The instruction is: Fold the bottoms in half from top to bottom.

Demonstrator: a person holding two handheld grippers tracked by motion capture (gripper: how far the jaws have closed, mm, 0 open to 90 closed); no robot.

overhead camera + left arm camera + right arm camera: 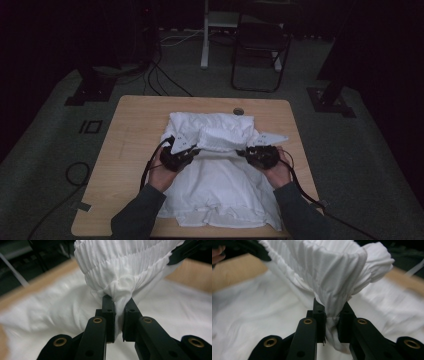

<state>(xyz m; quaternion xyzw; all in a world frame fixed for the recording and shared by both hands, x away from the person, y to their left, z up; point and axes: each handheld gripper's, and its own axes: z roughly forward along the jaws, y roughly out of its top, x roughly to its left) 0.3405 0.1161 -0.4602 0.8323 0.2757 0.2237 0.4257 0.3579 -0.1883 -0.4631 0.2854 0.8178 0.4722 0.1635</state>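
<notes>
Item: white garment (220, 180), ribbed cloth, spread over the middle and lower part of a light wooden table (135, 120) in the high view. Its lower hem is seen close to the table's bottom edge; its upper portion is bunched in folds at the centre of the frame. A band of the cloth is lifted off the rest and stretched between the two grippers, just above frame centre.

Left gripper (192, 150): seen left of centre in the high view, held in the person's left hand (162, 172). In the left gripper view (119, 305) the jaws are closed on a pinched gather of the garment (125, 267), which rises pleated into the upper half of the frame.

Right gripper (247, 151): seen right of centre in the high view, held in the right hand (279, 172). In the right gripper view (332, 307) the jaws are clamped on a twisted fold of the garment (329, 270); a short tail of cloth hangs below the pads.

Surroundings: dark grey floor (60, 145) around the table; a dark folding chair (260, 45) at the upper centre; black cables (75, 172) on the floor at the left.
</notes>
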